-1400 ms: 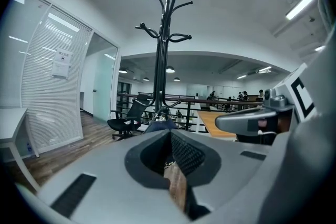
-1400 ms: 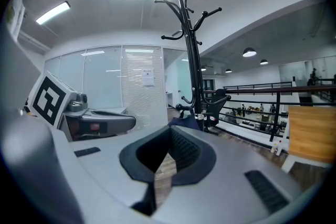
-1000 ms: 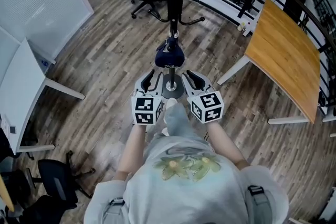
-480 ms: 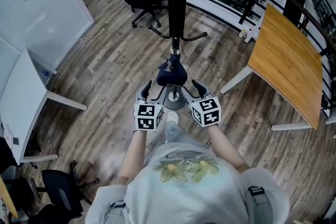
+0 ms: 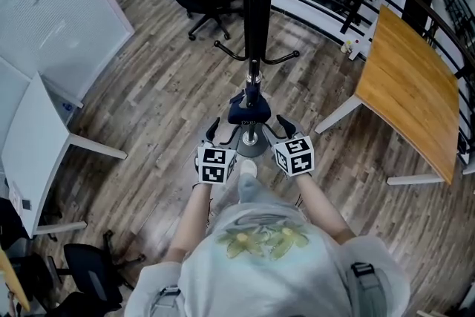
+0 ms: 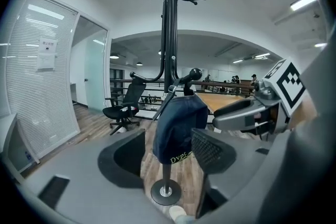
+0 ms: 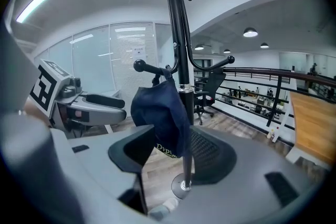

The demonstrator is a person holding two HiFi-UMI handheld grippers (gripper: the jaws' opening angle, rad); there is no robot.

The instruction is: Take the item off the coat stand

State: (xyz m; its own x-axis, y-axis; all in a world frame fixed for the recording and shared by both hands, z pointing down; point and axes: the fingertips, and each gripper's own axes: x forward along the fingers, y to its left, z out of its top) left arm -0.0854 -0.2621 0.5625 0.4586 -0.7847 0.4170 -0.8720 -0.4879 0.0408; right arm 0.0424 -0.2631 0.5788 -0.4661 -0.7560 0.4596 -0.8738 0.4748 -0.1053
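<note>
The dark blue cap point(image 5: 247, 109) hangs low on the coat stand point(image 5: 254, 4), close against the pole and above the round base point(image 5: 251, 142); it droops from a knobbed hook point(image 6: 192, 74), so its long axis runs up and down, along the pole.

It lies straight ahead of both claws and a little above them; from the head view it sits between the left gripper point(image 5: 221, 133) and the right gripper point(image 5: 275, 128), near each, and neither looks clearly nearer.

The left gripper's jaws are opening and stand wide; in its own view the cap point(image 6: 178, 126) shows in the gap between them but beyond the tips, touching neither pad; this claw holds nothing.

The right gripper's jaws also stand wide apart; the cap point(image 7: 160, 115) and the pole line up with the gap, the cap again past the pads and free of them; nothing is held.

I judge the coming move to turn on height: the cap must rise over the hook's knob before it comes away, so a grip low on the cloth would need an upward lift.

How the cap catches on the hook is hard to make out; a strap or band seems to run up to it, but I cannot tell which part bears the weight; the brim is not distinguishable; the light print near the lower edge is partly cut off by the jaws.
</note>
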